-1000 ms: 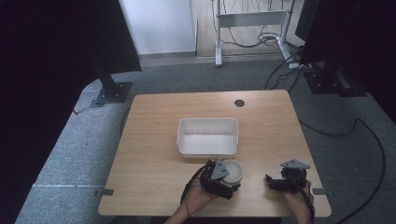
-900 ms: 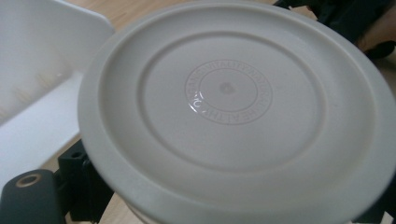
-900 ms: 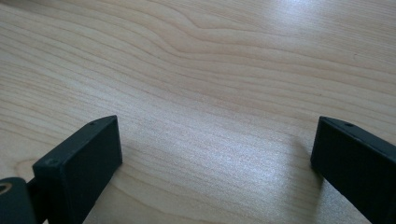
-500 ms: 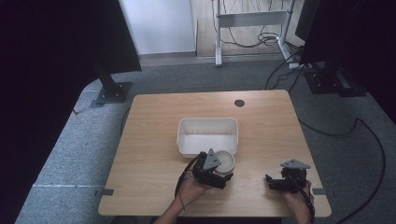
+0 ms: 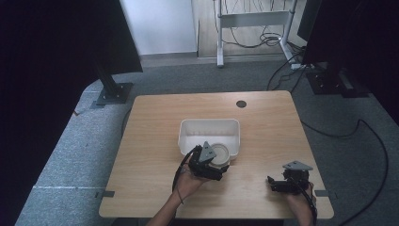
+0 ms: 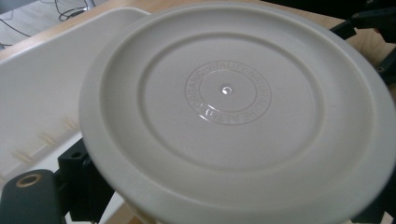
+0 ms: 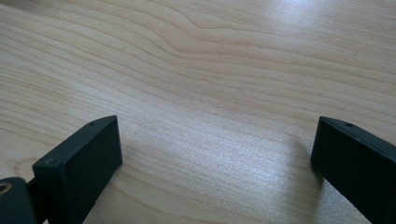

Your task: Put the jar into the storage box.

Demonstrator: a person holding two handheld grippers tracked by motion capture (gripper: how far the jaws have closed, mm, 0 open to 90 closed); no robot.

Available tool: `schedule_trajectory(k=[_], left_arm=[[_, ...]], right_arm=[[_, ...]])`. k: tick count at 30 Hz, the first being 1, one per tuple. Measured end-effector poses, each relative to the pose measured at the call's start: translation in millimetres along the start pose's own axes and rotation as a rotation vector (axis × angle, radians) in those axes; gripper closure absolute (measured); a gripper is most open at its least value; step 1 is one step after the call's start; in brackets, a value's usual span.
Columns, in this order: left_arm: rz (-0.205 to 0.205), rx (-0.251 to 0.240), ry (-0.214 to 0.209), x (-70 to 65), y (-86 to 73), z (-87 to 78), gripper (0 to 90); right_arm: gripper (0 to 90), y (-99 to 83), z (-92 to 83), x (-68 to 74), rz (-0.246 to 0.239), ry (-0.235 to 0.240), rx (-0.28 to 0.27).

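Currently we log: left gripper (image 5: 217,165) clamping round plate (image 5: 219,154) over white bin (image 5: 209,128) front rim, likely for dropping in; right gripper (image 5: 273,182) spread empty, near table (image 5: 155,141) front-right corner.

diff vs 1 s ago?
The left tool has carried the plate away from the person, from the table in front of the bin to over its near rim. It is shut on the plate throughout. The bin and the right tool, open over bare table, stayed put.
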State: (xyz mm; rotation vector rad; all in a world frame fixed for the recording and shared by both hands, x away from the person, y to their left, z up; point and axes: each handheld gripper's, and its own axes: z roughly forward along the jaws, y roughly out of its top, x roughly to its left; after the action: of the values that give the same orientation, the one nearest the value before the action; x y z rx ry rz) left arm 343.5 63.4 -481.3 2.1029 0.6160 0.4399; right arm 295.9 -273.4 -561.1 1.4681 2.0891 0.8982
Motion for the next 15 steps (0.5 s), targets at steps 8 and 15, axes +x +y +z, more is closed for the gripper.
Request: schedule_trajectory(k=[8, 15], left_arm=[[-0.013, -0.011, 0.029, 12.6, 5.4, 4.1, 10.3], [-0.033, -0.017, 0.047, 23.3, 9.2, 9.3, 10.3]], right_arm=[[1.3, 0.0, 0.0, 0.0, 0.000, 0.000, 0.000], [1.3, 0.0, 0.0, 0.0, 0.001, 0.000, 0.000]])
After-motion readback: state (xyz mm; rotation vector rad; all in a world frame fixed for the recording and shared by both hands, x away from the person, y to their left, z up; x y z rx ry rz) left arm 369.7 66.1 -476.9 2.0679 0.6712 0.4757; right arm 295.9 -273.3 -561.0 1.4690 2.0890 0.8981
